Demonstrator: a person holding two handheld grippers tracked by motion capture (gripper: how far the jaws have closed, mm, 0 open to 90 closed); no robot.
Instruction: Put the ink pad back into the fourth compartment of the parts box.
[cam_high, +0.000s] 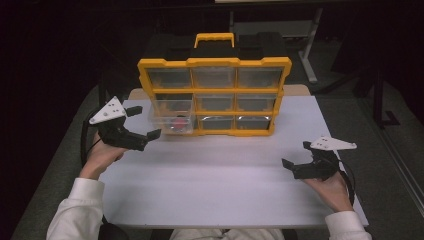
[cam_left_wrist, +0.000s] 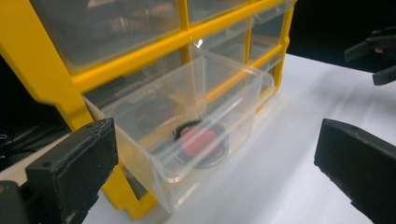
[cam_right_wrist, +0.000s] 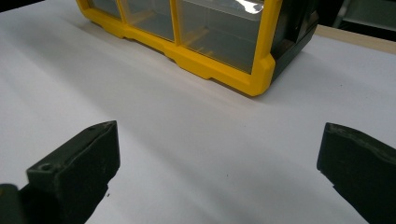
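A person is holding the left gripper (cam_high: 152, 135) just beside a clear drawer (cam_high: 172, 120) that is standing pulled out from the lower-left corner of a yellow-framed organizer (cam_high: 214, 95), jaws spread wide and clamped on nothing. Seen through the left gripper view, the drawer (cam_left_wrist: 187, 135) is lying straight ahead between the two parted jaws, its long axis running back into the frame of the organizer (cam_left_wrist: 42, 60), with a red round piece (cam_left_wrist: 200, 140) resting on its floor. This hand is by far the nearer one; the right gripper (cam_high: 290, 167) is hanging well apart over the white table (cam_high: 215, 175), also spread open and empty, pointing toward the organizer's far lower corner (cam_right_wrist: 259, 74). Nothing is standing between the left jaws and the drawer's front wall, though the open top is facing upward rather than toward the tool, so reaching the red piece would likely mean coming in from above.
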